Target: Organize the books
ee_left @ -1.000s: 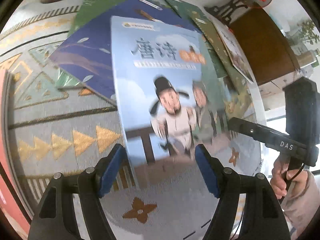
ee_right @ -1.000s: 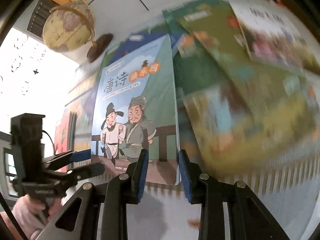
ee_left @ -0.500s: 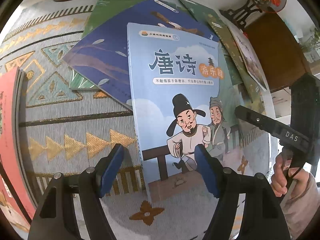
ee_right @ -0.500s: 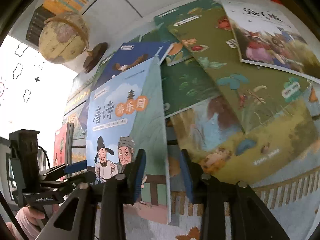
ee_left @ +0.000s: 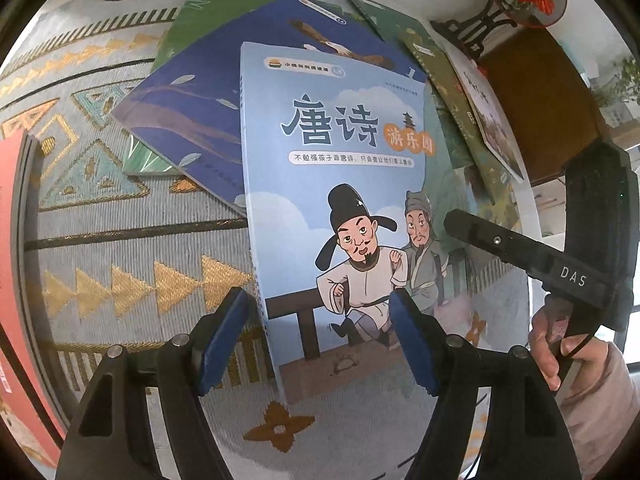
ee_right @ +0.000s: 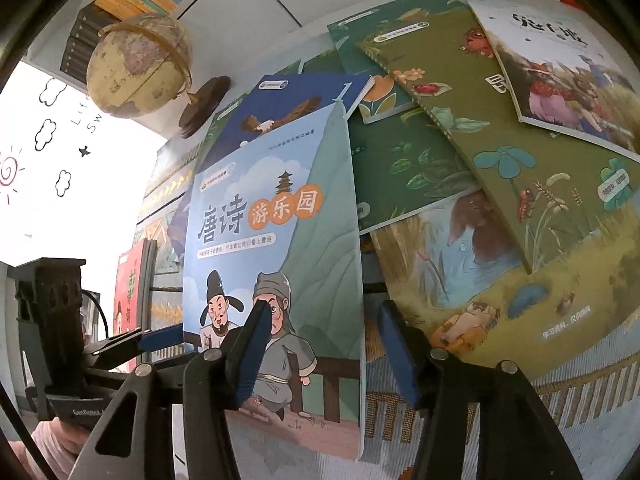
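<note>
Pale-blue Tang poetry book (ee_left: 336, 184) lying flat atop the fanned books on the woven bench cloth (ee_left: 120, 248), long axis running straight away from both tools; left tool (ee_left: 320, 336) spread wide, astride the near left corner and spine, gripping nothing; right tool (ee_right: 316, 352) likewise parted, straddling the near right edge; both equally close, left better centred on the spine, likely the side to close first.

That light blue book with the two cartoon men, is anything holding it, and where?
Nothing holds the light blue book. Both tools, left and right, are open around its lower edge.
</note>
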Demonstrator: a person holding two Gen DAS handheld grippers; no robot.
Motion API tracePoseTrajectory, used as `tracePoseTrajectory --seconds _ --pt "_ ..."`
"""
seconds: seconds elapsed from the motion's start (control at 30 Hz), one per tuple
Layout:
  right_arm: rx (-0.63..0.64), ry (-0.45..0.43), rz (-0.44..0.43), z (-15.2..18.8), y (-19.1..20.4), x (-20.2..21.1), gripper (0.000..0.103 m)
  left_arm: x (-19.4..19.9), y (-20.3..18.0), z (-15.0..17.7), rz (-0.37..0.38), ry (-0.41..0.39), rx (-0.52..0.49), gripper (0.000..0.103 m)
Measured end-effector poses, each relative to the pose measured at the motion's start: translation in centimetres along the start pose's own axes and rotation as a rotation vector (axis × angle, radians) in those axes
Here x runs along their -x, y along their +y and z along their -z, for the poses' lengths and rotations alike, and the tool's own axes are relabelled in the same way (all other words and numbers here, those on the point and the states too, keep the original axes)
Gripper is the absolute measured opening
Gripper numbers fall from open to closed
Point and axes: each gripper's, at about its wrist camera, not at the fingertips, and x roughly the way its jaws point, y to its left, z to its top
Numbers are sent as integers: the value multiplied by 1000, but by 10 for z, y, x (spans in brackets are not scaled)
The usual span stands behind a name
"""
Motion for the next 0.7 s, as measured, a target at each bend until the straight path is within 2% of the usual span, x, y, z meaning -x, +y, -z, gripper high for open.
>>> tracePoseTrajectory --seconds 0.7 --pt "-11 -19 -9 3 0 2 58 0 -2 2 -11 -9 -8 70"
